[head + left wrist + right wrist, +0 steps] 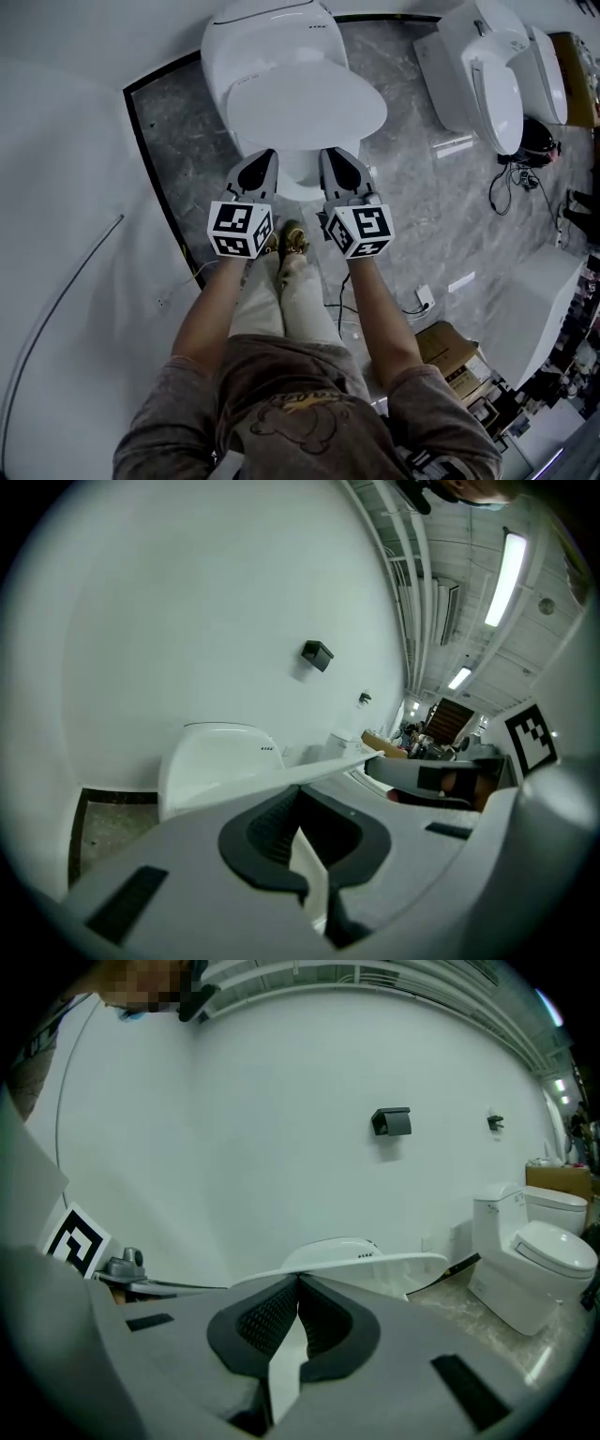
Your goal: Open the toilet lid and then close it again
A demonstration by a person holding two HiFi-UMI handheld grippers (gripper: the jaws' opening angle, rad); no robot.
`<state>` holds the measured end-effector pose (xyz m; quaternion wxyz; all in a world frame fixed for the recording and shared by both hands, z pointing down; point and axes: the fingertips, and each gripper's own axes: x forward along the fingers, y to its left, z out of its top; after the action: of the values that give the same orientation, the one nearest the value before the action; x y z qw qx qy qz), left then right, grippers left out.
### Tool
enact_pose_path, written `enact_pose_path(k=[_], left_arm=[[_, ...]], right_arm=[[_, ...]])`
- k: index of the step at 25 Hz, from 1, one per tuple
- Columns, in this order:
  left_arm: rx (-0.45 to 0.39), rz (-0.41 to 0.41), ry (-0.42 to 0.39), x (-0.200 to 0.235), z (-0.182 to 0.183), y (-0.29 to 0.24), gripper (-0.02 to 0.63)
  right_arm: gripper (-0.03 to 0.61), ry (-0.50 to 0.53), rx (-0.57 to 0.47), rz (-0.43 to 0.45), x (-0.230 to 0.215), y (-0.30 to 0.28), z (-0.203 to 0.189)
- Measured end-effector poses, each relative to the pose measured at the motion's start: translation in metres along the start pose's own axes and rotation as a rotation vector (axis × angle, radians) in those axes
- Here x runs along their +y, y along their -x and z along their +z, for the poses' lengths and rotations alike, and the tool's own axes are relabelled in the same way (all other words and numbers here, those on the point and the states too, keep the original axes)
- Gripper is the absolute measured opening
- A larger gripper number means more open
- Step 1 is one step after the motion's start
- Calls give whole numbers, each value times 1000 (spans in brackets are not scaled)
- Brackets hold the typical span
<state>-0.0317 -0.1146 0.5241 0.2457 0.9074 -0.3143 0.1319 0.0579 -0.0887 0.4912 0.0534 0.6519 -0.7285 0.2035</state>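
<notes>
A white toilet (272,42) stands against the wall on a grey marble floor. Its oval lid (305,103) is tilted up off the bowl (300,180), with its front edge lying over both grippers' tips. My left gripper (263,161) and right gripper (336,161) sit side by side under that front edge, both shut with nothing between the fingers. In the left gripper view the lid (323,769) runs across just above the shut left gripper (298,797). The right gripper view shows the lid (375,1265) resting at the shut right gripper (298,1283).
A second white toilet (497,75) stands at the upper right, also seen in the right gripper view as the second toilet (534,1251). Cables (511,183) trail on the floor beside it. Cardboard boxes (450,352) lie lower right. A black wall fitting (391,1121) hangs above the toilet.
</notes>
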Motion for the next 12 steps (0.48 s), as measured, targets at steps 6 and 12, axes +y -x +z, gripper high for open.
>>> enact_pose_path(k=[6,12], left_arm=[[2,78,25,13,39,-10,8],[1,148,47,33,79,-27,8]], right_arm=[[26,23,33,62,1,-26,39],[26,41,51,129,0,-62,78]])
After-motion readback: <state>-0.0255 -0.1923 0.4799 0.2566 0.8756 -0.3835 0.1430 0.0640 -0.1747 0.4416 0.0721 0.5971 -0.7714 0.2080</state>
